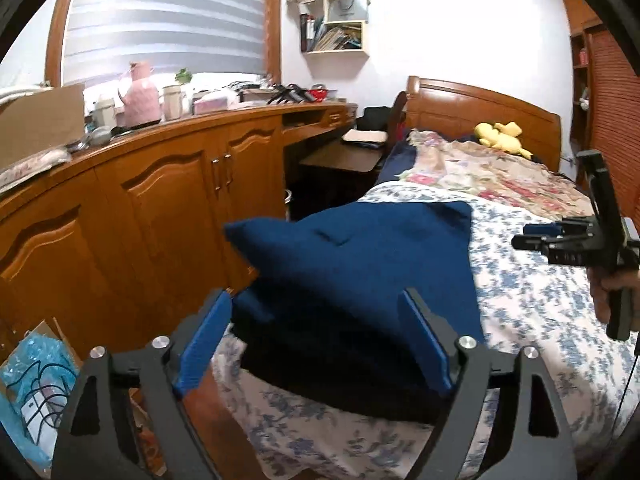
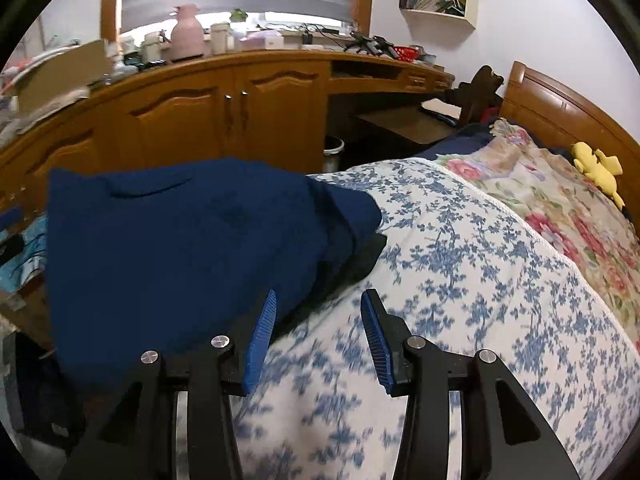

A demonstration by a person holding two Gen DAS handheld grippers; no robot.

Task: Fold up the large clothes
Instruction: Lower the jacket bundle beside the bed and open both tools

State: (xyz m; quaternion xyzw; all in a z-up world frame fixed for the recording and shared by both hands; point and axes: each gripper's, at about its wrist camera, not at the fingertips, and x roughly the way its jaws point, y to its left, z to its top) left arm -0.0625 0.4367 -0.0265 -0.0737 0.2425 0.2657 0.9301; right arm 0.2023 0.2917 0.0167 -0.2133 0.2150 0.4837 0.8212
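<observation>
A large dark blue garment point(image 1: 360, 256) lies bunched and folded on the blue-flowered bedsheet point(image 1: 540, 312), near the bed's left edge. My left gripper point(image 1: 316, 300) stands wide open over the garment's near part, its blue pads apart on either side and not pressing the cloth. In the right wrist view the same garment point(image 2: 180, 240) fills the left half. My right gripper point(image 2: 320, 296) is open just to the right of the garment's edge, with only the bedsheet point(image 2: 480, 264) showing between its pads. In the left wrist view the right gripper point(image 1: 536, 236) appears at the far right, held by a hand.
A long wooden cabinet point(image 1: 160, 200) with a cluttered top runs along the left of the bed. A rose-patterned blanket point(image 2: 560, 200) and a yellow plush toy point(image 2: 596, 168) lie near the wooden headboard point(image 1: 480, 108). A metal bin point(image 2: 333, 152) stands by the cabinet, and a box point(image 1: 36, 380) sits on the floor.
</observation>
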